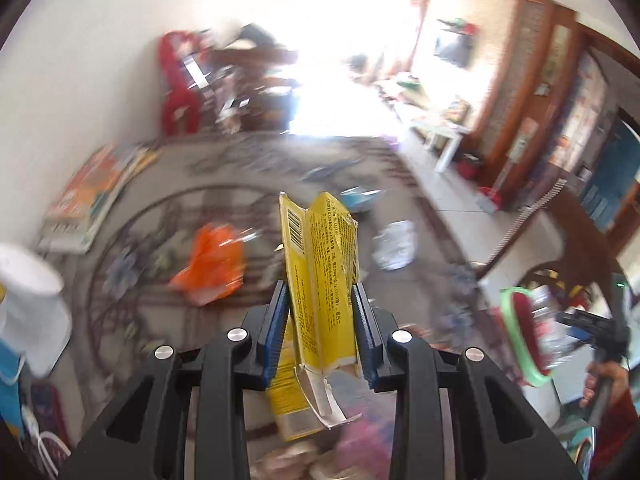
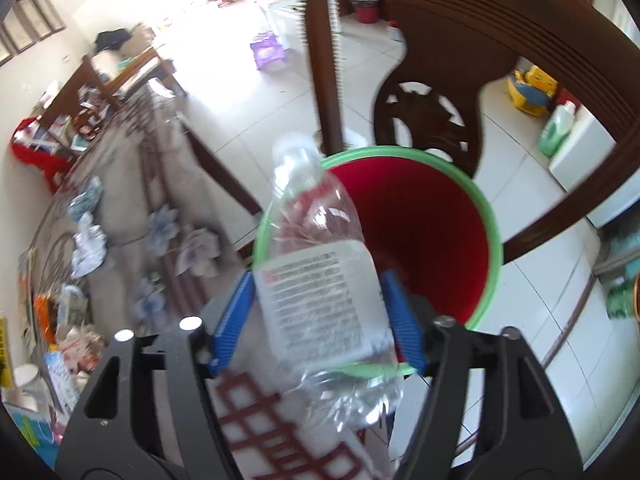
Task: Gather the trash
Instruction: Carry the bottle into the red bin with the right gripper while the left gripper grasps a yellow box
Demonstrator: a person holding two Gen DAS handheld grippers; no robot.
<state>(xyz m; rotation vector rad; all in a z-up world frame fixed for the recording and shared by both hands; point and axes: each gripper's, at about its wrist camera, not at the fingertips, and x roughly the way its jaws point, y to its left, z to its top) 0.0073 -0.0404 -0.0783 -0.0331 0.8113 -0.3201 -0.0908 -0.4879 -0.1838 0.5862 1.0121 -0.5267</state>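
Observation:
In the left wrist view my left gripper is shut on a flattened yellow carton, which stands upright between the blue pads above a patterned rug. In the right wrist view a clear plastic bottle with a white label lies between the blue pads of my right gripper. The jaws stand wide, with a gap at the left pad. The bottle hangs over the near rim of a red bin with a green rim. The same bin shows at the right of the left wrist view, blurred.
An orange bag, crumpled white paper and a blue scrap lie on the rug. Books lie along the wall. A dark wooden chair stands just behind the bin. More crumpled paper lies left of it.

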